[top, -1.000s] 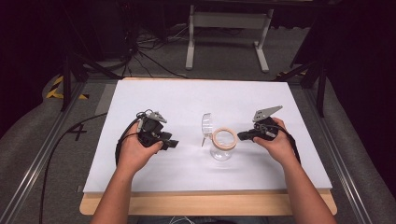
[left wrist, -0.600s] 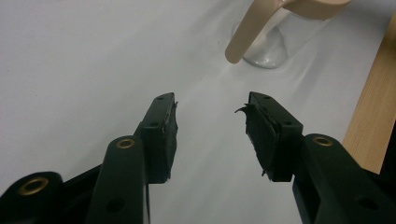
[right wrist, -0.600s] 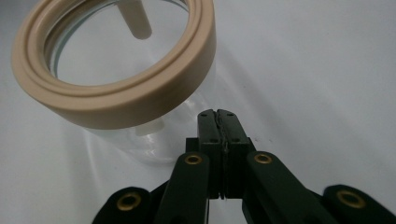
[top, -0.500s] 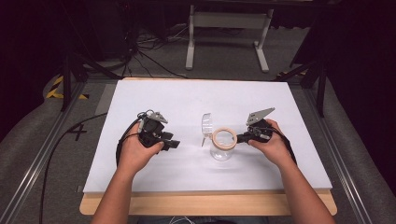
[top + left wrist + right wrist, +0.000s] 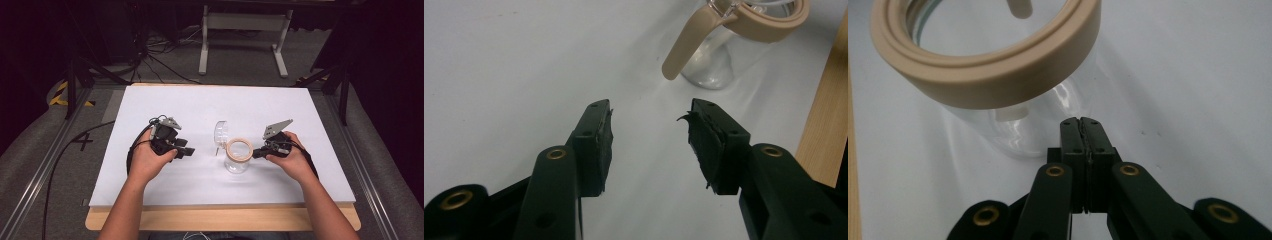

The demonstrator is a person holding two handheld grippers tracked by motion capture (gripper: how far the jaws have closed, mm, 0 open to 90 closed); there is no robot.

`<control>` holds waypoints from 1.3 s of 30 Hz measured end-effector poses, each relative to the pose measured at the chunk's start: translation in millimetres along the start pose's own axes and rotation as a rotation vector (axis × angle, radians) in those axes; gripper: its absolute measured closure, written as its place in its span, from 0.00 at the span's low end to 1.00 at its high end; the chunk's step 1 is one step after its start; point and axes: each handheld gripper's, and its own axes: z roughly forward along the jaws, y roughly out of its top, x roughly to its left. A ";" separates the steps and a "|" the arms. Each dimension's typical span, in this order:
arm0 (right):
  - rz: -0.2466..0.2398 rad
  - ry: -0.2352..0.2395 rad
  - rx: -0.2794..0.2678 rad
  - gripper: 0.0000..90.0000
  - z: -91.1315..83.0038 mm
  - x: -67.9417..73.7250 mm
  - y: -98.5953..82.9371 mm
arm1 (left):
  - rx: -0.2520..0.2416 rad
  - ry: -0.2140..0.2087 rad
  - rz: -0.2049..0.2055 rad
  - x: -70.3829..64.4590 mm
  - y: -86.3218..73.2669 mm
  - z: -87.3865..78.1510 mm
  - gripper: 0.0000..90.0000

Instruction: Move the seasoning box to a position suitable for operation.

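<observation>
Jar: clear glass jar [image 5: 238, 158] with tan rim, mid-counter [image 5: 200, 107].
Right tool [image 5: 256, 153]: jaws pressed together, empty, tips just beside the jar's wall.
Left tool [image 5: 189, 151]: jaws apart, empty, well left of jar.
Change: right tool has edged closer to the jar.

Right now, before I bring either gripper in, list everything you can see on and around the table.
Glass jar: one, clear, upright at the middle of the white sheet, between the two grippers.
Jar rim ring: one, beige, around the jar's mouth.
Clasp lever: one, beige, hanging down the jar's side that faces the left gripper.
Hinged lid: one, clear, swung open behind the jar.
White sheet: one, covering the table.
Table: one, light wood edge along the near side.
Stand: one, white, on the floor beyond the table.
Left gripper: black jaws open, apart from the jar.
Right gripper: black jaws shut on nothing, tips close to the jar's wall.
</observation>
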 end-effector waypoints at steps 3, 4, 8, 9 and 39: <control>-0.008 0.011 0.007 1.00 -0.8 3.3 0.2 | -0.002 -0.004 -0.001 0.2 1.1 0.7 0.58; -0.012 0.016 0.010 1.00 -1.1 4.8 0.1 | -0.002 -0.004 -0.003 0.3 1.4 0.9 0.58; -0.027 0.035 0.024 1.00 -1.7 10.1 0.4 | -0.004 -0.006 0.003 1.1 3.2 1.9 0.58; -0.027 0.035 0.024 1.00 -1.7 10.1 0.4 | -0.004 -0.006 0.003 1.1 3.2 1.9 0.58; -0.144 0.187 0.106 1.00 13.1 57.9 16.0 | -0.003 -0.008 0.004 3.7 7.9 4.7 0.57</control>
